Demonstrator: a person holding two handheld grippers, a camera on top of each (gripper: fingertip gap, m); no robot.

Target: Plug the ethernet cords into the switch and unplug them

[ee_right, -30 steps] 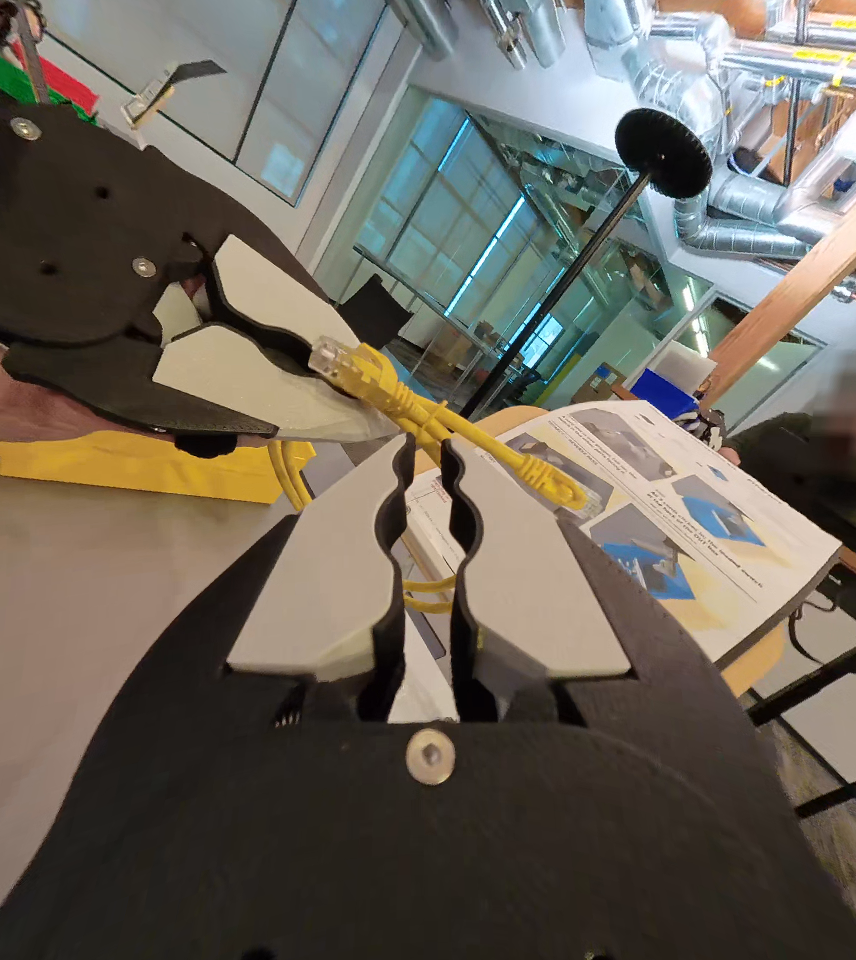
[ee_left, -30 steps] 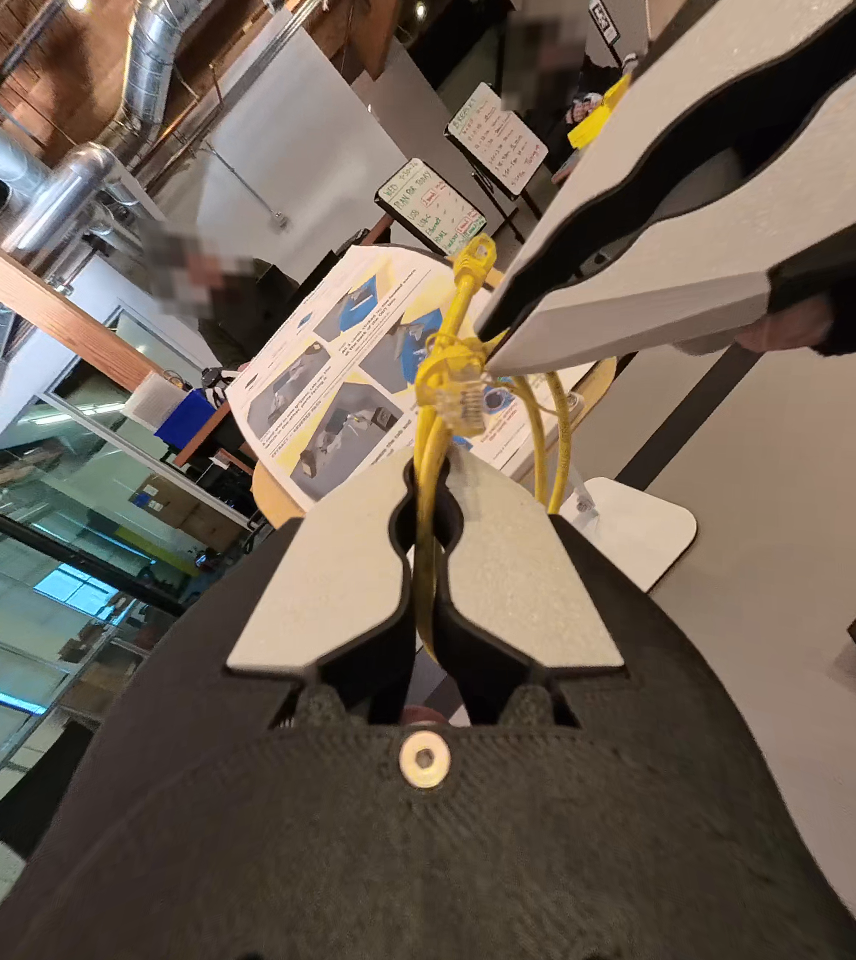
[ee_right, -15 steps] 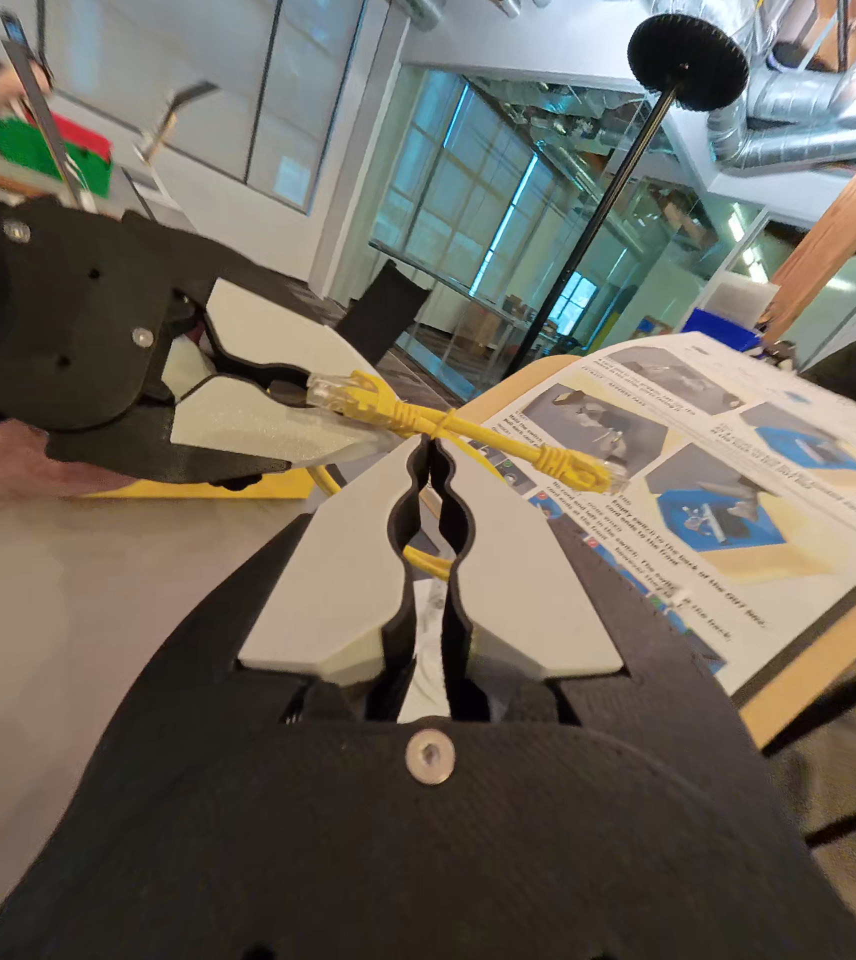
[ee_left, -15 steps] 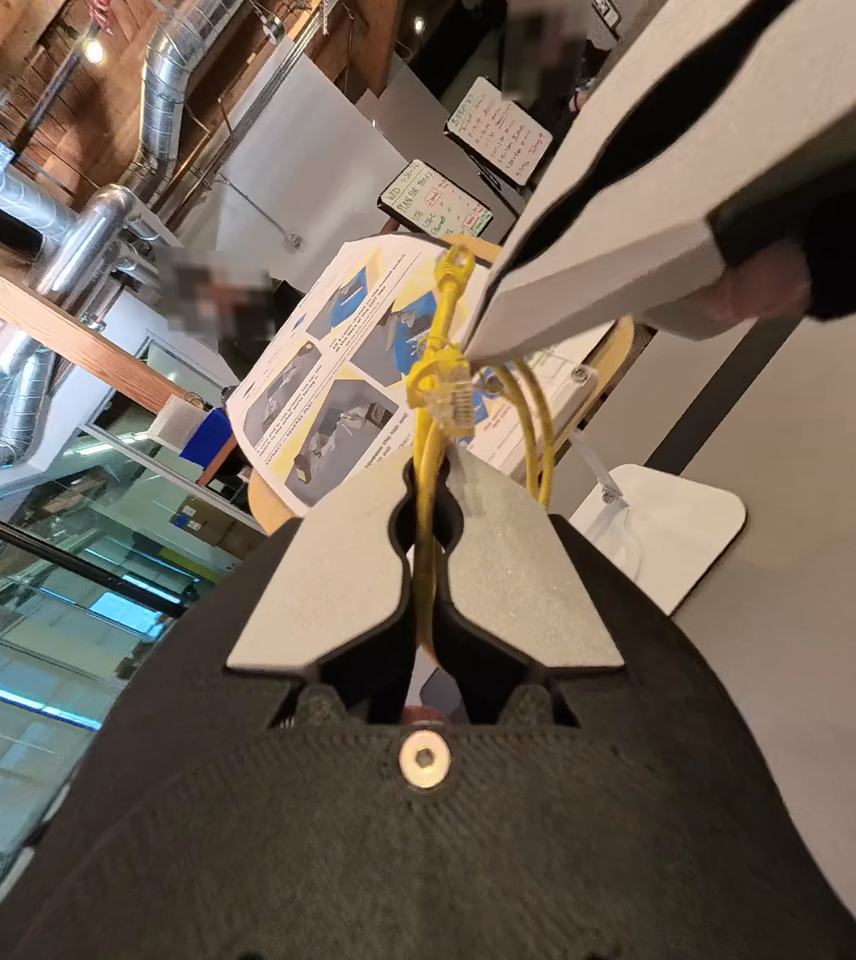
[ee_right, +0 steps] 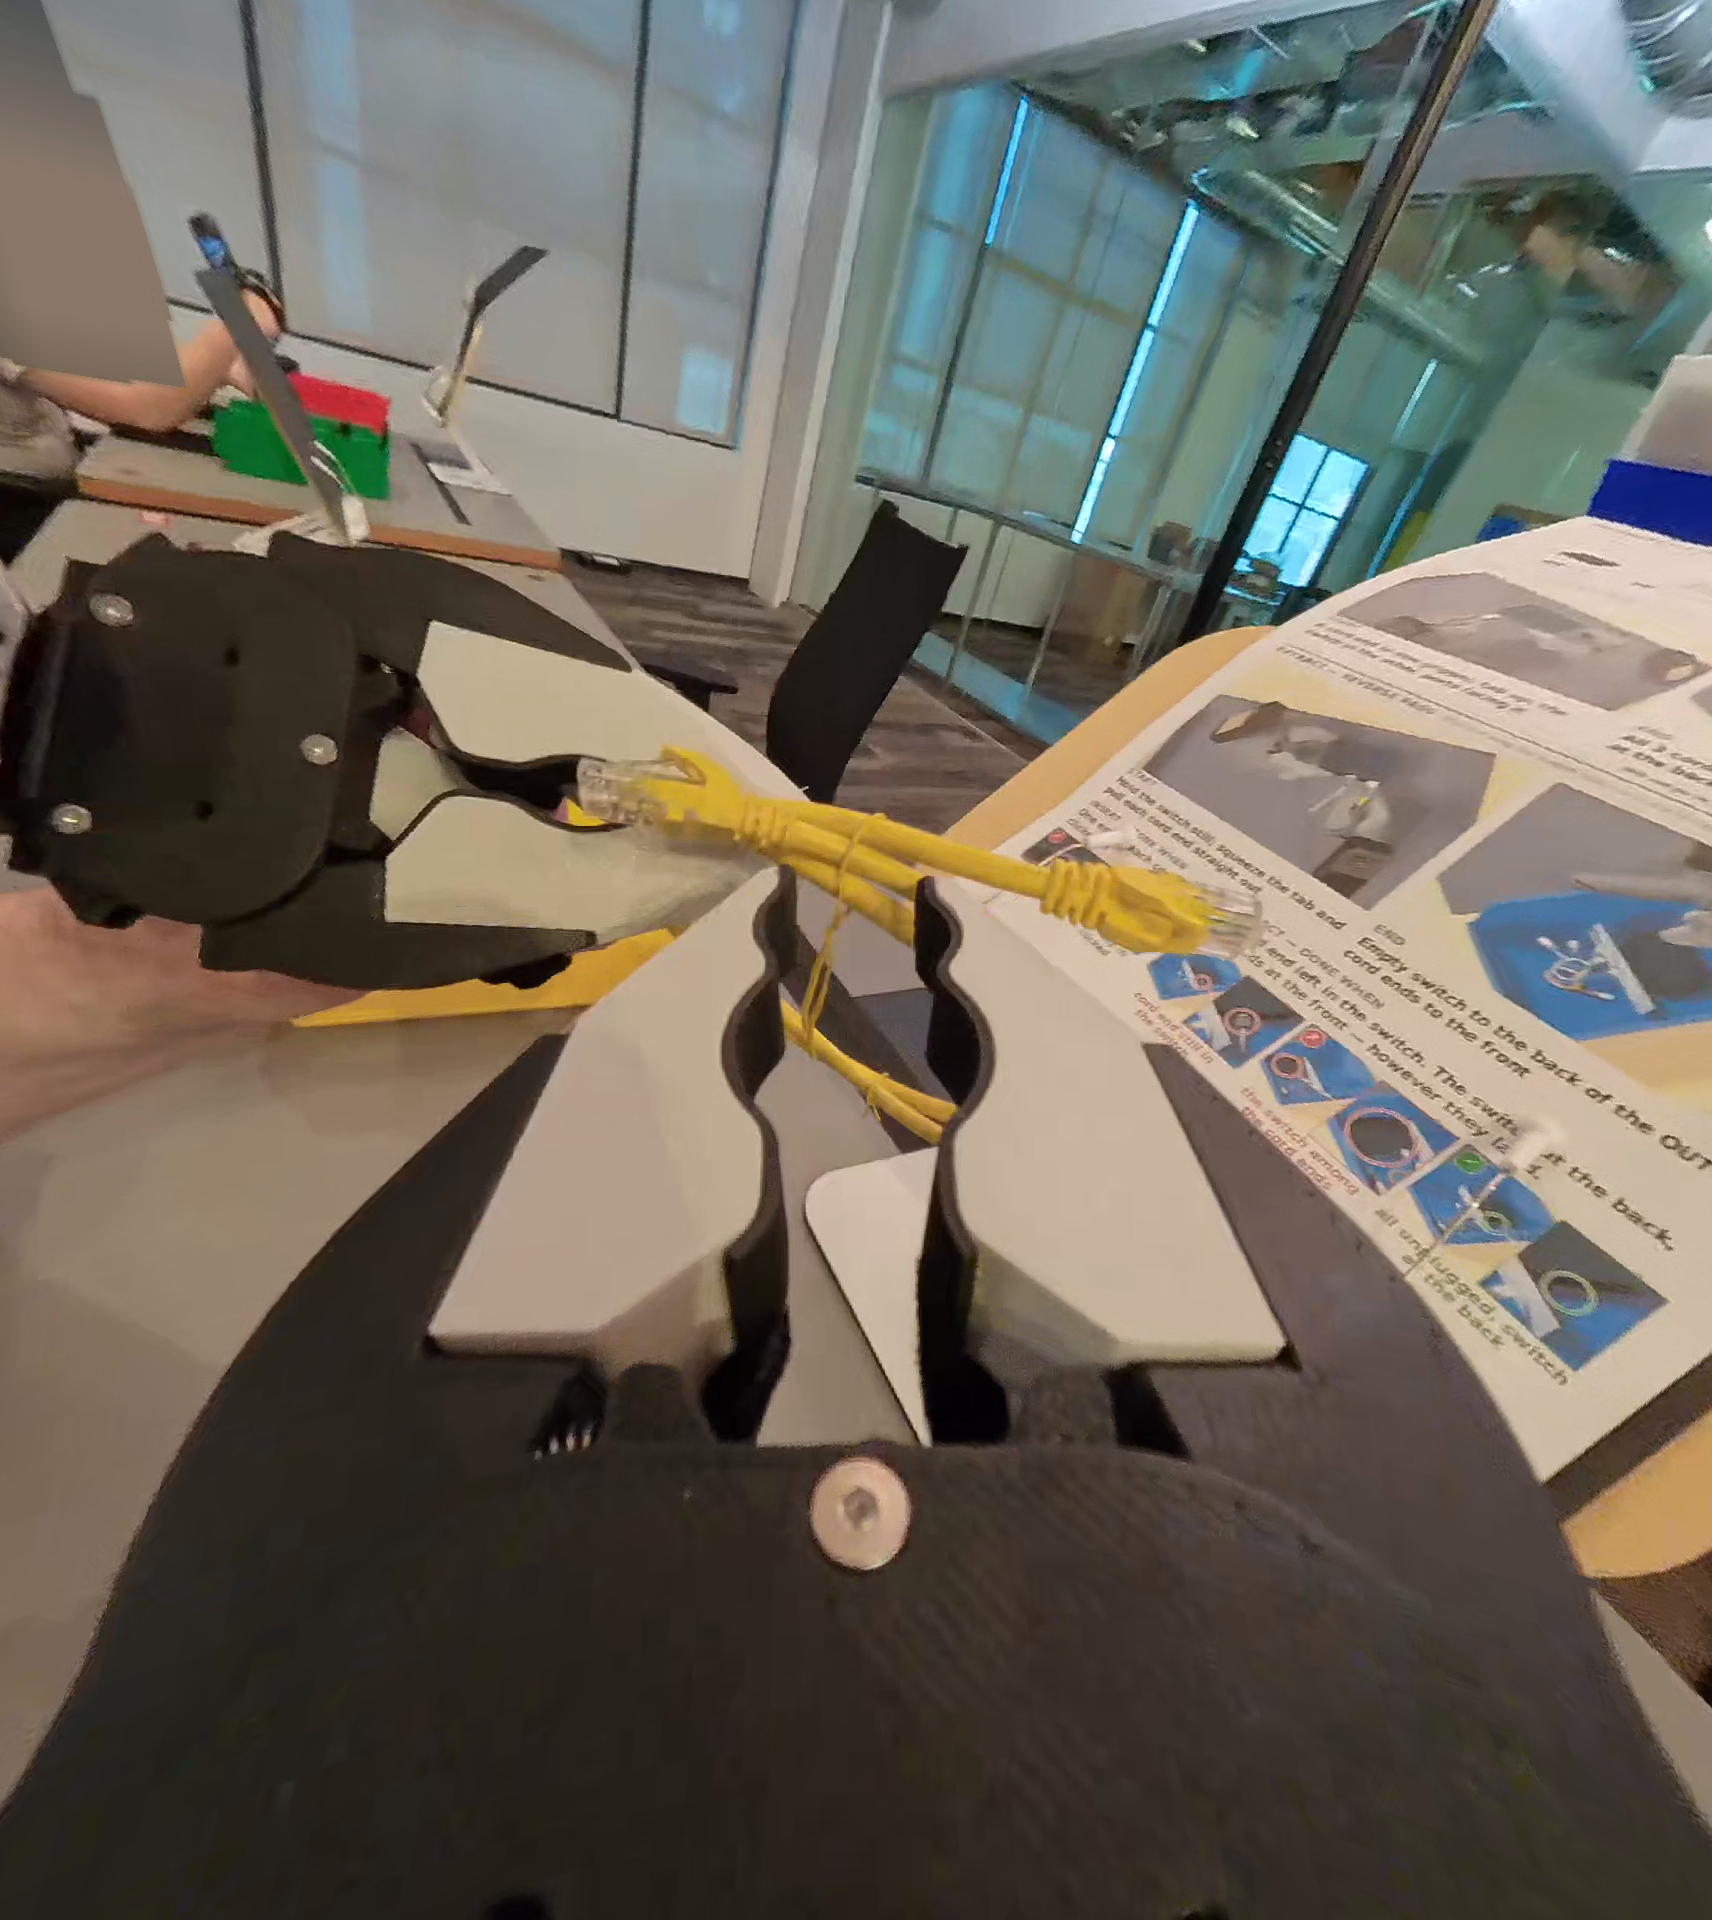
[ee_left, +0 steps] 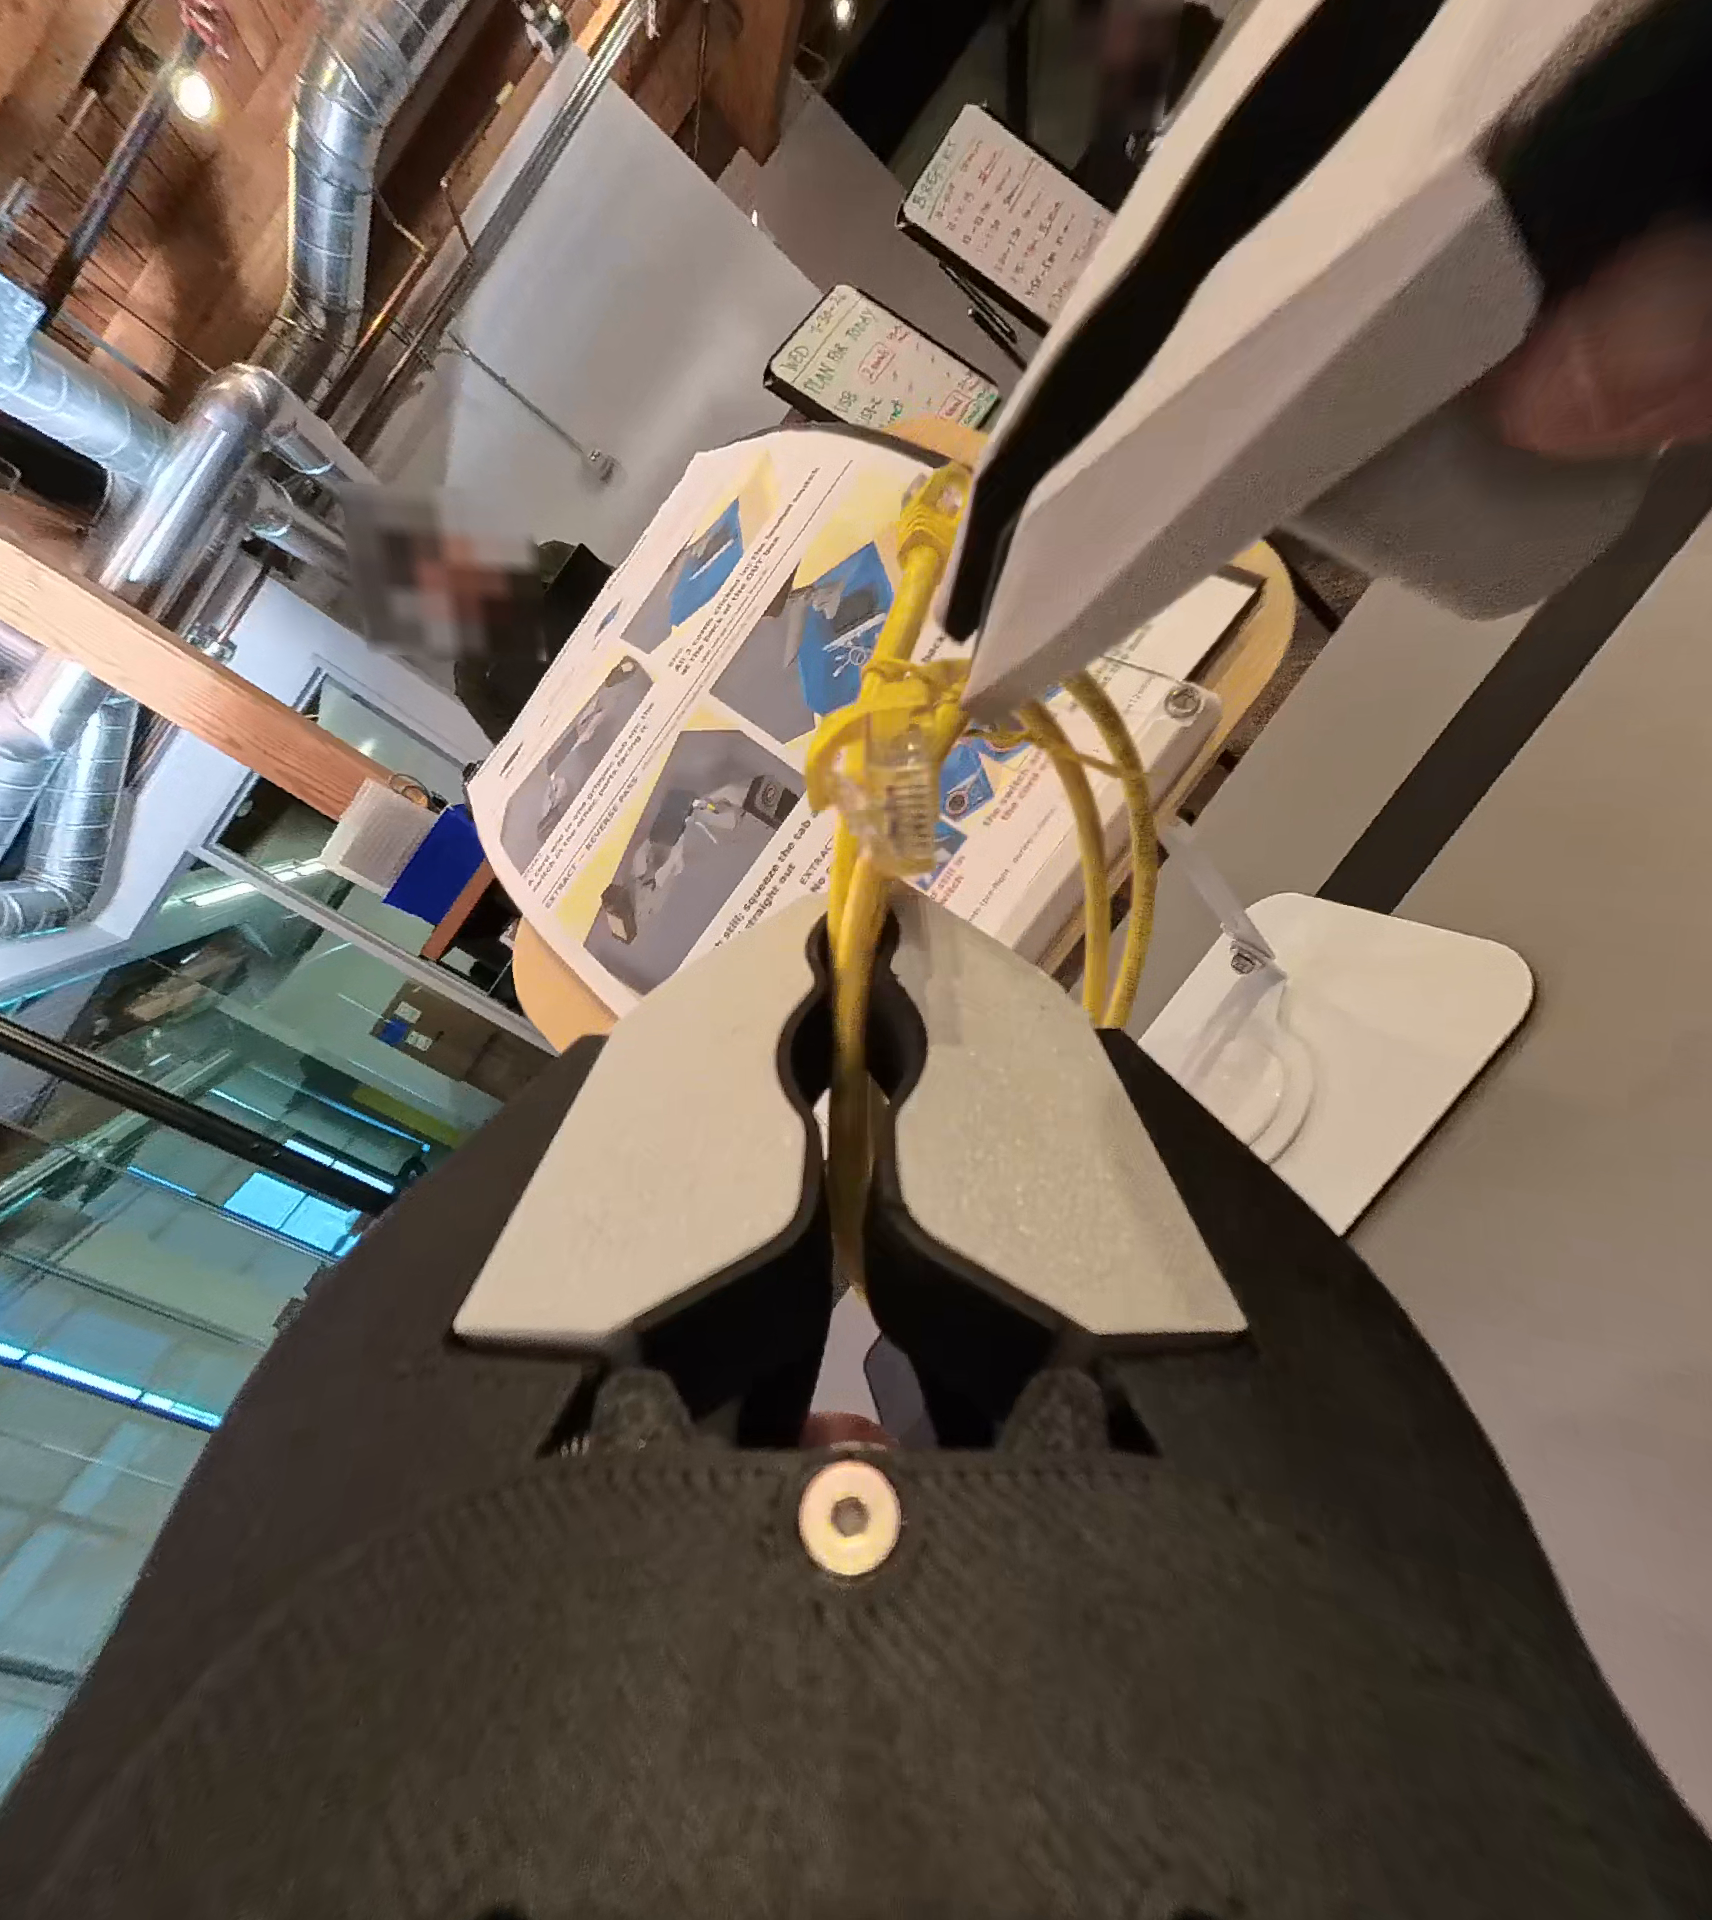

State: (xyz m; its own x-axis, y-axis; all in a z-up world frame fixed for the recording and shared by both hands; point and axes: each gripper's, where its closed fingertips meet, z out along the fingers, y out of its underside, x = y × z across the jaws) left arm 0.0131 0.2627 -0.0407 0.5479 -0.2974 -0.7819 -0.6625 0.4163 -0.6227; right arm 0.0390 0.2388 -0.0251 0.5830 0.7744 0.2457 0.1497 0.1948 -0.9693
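- Left wrist view: left gripper [ee_left: 857, 940] jaws pinched on the yellow ethernet cord [ee_left: 857, 1049]; cord runs up the slot between them; one clear plug [ee_left: 888, 790] just past the tips; loops hang off the right jaw; right gripper [ee_left: 977, 675] tips touching the bundle from above-right; instruction sheet [ee_left: 686, 707] beyond.
- Right wrist view: right gripper [ee_right: 847, 894] jaws spread; tied cord [ee_right: 831, 862] crosses the gap at the tips, no clear contact; second plug [ee_right: 1216, 920] right of the tips, over the sheet [ee_right: 1517, 997]; left gripper [ee_right: 686, 821] left of the tips, clamped on the cord.
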